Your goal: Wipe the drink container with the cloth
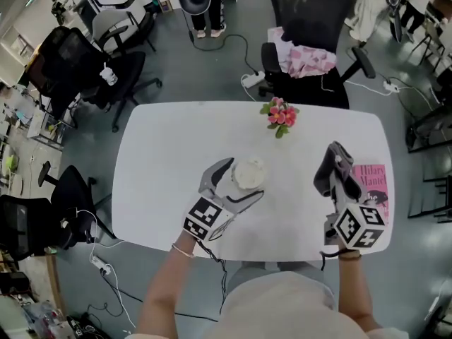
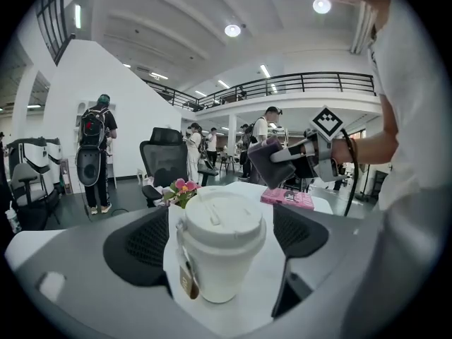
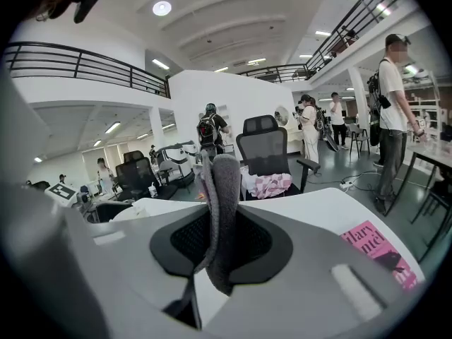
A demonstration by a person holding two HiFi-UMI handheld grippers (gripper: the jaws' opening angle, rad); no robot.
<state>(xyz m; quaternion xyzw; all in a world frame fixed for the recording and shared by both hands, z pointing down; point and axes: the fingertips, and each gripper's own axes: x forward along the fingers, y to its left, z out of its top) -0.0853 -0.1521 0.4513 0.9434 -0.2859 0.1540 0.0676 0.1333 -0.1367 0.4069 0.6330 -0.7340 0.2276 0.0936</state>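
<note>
Jaws of your left gripper [image 1: 245,178] stand apart, one on each side of the white paper cup [image 2: 222,240]. The left gripper view shows a thin strip of table between each black pad and the cup wall, so nothing is clamped. The cup stands upright on the white table [image 1: 159,154], near the middle and toward your edge. Its white lid [image 2: 221,216] is on, and a small brown tag [image 2: 188,282] hangs down its side on a string (a tea-bag label, by the look of it).

Your right gripper [image 1: 337,169] is closed on the grey cloth [image 3: 223,203]. The right gripper view shows the folded cloth pinched between the two pads, its rounded top standing above them and a short end hanging below. That gripper is over the right part of the table, well apart from the cup. In the left gripper view it appears raised behind the cup, with the cloth touching neither the cup nor the table.

A pink book [image 1: 372,183] lies flat at the table's right edge, just beside your right gripper. A small bunch of pink flowers [image 1: 280,114] sits at the far edge, beyond the cup. Behind the flowers, a black office chair [image 1: 311,13] holds a pink-and-white bundle of fabric [image 1: 307,58].
</note>
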